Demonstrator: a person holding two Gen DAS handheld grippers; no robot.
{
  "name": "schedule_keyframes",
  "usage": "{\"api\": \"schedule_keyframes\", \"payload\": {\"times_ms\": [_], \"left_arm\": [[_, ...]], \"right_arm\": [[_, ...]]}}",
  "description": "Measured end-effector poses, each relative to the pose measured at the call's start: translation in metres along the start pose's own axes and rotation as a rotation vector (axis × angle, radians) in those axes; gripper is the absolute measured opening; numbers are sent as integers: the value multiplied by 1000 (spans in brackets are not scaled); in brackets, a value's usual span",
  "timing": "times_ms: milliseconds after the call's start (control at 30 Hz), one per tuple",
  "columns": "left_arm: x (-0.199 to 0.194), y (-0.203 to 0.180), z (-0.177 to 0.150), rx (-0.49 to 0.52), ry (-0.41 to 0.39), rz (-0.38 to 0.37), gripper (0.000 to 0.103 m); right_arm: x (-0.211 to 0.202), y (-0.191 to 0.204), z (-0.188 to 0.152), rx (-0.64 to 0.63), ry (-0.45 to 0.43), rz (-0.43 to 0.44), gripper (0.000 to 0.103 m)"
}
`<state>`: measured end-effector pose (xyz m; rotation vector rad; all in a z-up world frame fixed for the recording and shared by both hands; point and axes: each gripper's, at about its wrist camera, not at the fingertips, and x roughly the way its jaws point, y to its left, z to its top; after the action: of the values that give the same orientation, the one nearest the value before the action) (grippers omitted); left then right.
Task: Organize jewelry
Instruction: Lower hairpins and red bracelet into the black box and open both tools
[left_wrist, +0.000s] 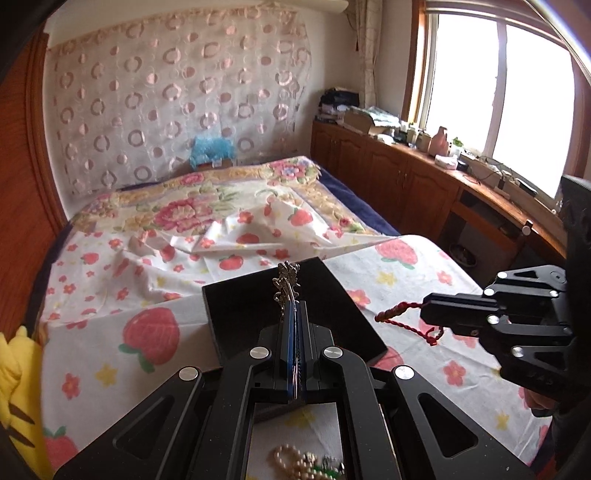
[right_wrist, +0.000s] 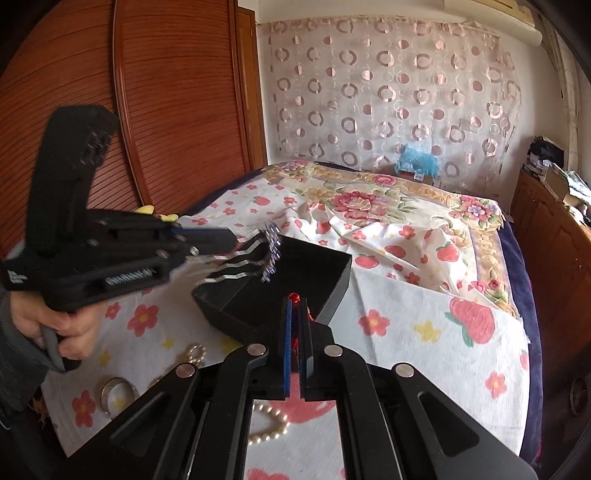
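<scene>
My left gripper (left_wrist: 294, 304) is shut on a silver hair comb (left_wrist: 286, 282) with a jewelled top, held above the open black box (left_wrist: 255, 306). In the right wrist view the left gripper (right_wrist: 232, 240) holds the comb (right_wrist: 255, 258) over the box's (right_wrist: 306, 273) left rim. My right gripper (right_wrist: 295, 301) is shut on a red braided cord bracelet (right_wrist: 294, 297), just in front of the box. In the left wrist view the right gripper (left_wrist: 424, 314) carries the red bracelet (left_wrist: 402, 314) to the right of the box.
The box lies on a strawberry-print cloth (right_wrist: 424, 332) over a bed. A pearl bracelet (right_wrist: 271, 424), another pearl piece (right_wrist: 194, 354) and a silver bangle (right_wrist: 116, 391) lie near me. Pearls and green beads (left_wrist: 306, 461) lie under my left gripper. Wooden cabinets (left_wrist: 406, 173) stand right.
</scene>
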<state>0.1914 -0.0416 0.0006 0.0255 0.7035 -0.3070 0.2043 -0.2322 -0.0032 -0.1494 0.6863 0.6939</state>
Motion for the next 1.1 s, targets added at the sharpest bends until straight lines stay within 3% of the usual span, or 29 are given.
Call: {"api": "schedule_keyframes", "payload": {"times_ms": [267,333,667,1100], "left_arm": [[30,10,7,-30,50,-23,1],[32,13,8,-31,51,1,1],[6,32,7,-31,21,59,2],[-37,45,-33,-68,11,102,5]], "right_arm": [[22,-5,8,-6,22,15,4],[25,-4,9,-9,25,16,4],[45,6,24,-34,27,28,4],[72,12,29,-18,47,24,6]]}}
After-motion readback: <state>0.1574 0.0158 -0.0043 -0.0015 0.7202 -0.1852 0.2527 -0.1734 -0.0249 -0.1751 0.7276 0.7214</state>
